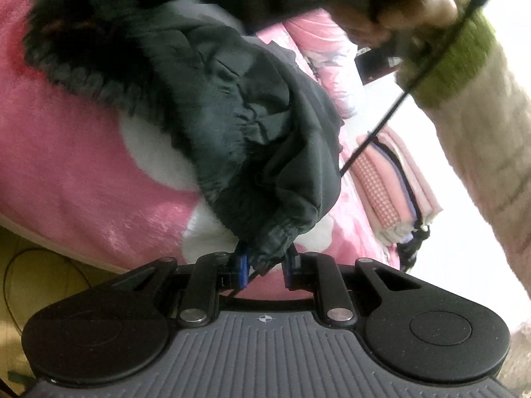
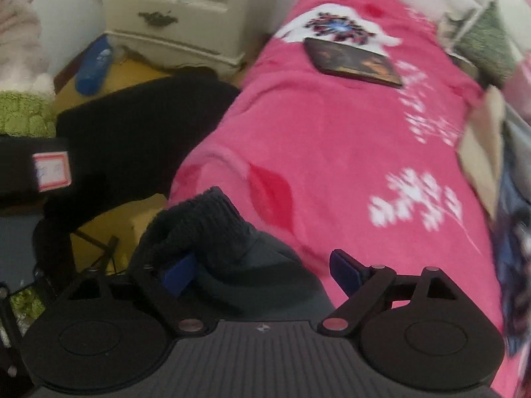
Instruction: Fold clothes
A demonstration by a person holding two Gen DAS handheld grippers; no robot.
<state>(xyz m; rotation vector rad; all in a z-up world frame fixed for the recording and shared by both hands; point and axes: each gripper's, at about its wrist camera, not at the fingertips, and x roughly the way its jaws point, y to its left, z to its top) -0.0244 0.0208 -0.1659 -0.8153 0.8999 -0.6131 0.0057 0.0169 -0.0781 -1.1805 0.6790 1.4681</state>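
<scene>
No brand or readable writing anywhere. One red-bordered white label (image 2: 52, 172) on a black block at the left edge of the right wrist view, its marks too blurred to read. A dark-covered book (image 2: 353, 63) on the bed, cover picture unclear.

Left gripper (image 1: 265, 270) clenched on the gathered hem of a dark jacket (image 1: 232, 109), blue pads pinching the elastic edge. Jacket spread up and away across a pink blanket (image 1: 66, 165) with white patches; a black fur trim (image 1: 76, 49) along its far side. Above right, a hand (image 1: 415, 10) in a cream sleeve with a green cuff, gripping a blurred black object. A thin black cord (image 1: 381, 129) hanging from that object. A folded pink stack (image 1: 395, 185) near the bed's edge.

Right gripper (image 2: 262, 272) released, jaws wide apart; a ribbed dark cuff (image 2: 205, 222) of the jacket lying against the left blue pad, the right pad clear of it. Pink blanket (image 2: 332, 132) with white flower prints covering the bed. Beside the bed, a cream nightstand (image 2: 176, 16) with dark handles, a blue bottle (image 2: 94, 66) on yellow floor (image 2: 109, 229), a black cloth (image 2: 139, 126), a green pillow (image 2: 488, 46) at the far end.
</scene>
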